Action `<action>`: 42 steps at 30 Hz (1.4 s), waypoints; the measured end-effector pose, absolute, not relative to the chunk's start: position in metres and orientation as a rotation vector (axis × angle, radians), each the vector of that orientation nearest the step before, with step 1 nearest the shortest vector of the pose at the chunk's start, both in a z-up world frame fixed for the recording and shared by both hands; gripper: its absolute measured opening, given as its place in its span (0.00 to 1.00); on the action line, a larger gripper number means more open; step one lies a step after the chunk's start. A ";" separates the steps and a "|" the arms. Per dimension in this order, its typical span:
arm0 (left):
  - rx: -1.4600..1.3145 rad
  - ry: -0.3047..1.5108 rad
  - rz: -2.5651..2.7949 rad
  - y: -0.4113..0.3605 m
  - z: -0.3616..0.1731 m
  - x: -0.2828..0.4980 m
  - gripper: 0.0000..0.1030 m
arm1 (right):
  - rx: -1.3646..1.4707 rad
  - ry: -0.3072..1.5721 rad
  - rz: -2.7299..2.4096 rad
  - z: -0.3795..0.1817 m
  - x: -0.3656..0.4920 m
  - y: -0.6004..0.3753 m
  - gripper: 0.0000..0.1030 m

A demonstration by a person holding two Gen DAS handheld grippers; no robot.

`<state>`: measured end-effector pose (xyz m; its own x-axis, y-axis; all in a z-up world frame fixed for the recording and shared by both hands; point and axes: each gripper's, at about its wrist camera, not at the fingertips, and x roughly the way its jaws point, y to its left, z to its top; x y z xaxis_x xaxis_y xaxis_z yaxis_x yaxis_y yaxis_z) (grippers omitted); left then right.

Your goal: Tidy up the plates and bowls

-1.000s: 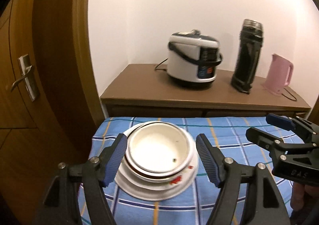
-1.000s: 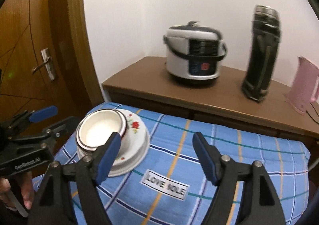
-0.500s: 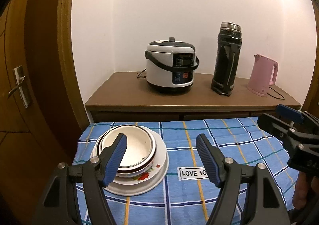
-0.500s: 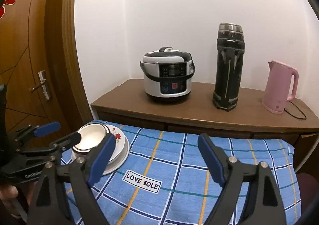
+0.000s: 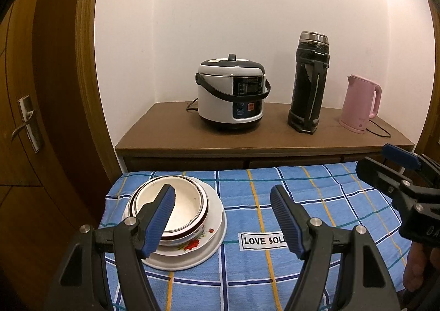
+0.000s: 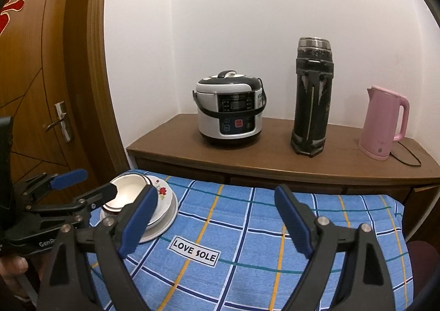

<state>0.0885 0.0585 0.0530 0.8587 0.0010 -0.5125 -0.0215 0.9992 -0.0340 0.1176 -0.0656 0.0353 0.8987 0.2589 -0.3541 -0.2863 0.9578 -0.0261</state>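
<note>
Blue-padded jaws of left gripper (image 5: pixel 221 217) and right gripper (image 6: pixel 216 218) stand spread, empty; right's have just been opening. Bowls (image 5: pixel 183 202) sit nested on stacked plates (image 5: pixel 200 249), left on the checked surface (image 6: pixel 247 228). Stack looks finished; withdraw without nudging it.

you see: cloth (image 5: pixel 316 195) blue, plaid | plate (image 5: pixel 192 256) white, red flowers | kettle (image 5: pixel 360 104) pink | gripper pads (image 5: pixel 162 217) blue
</note>
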 end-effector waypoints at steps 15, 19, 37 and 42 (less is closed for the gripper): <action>-0.024 0.526 0.009 0.056 0.058 0.087 0.72 | -0.078 0.356 0.279 0.035 0.116 -0.067 0.88; -0.016 0.523 0.004 0.053 0.059 0.086 0.72 | -0.078 0.353 0.278 0.036 0.116 -0.068 0.88; 0.009 0.519 -0.009 0.040 0.066 0.084 0.72 | -0.082 0.332 0.274 0.044 0.108 -0.077 0.88; 0.015 0.510 -0.013 0.037 0.068 0.081 0.72 | -0.086 0.321 0.270 0.047 0.104 -0.080 0.88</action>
<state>0.0811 0.0373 0.0683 0.8727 -0.0082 -0.4882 0.0157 0.9998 0.0113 0.1042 -0.0805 0.0468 0.9135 0.2480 -0.3225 -0.2752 0.9605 -0.0407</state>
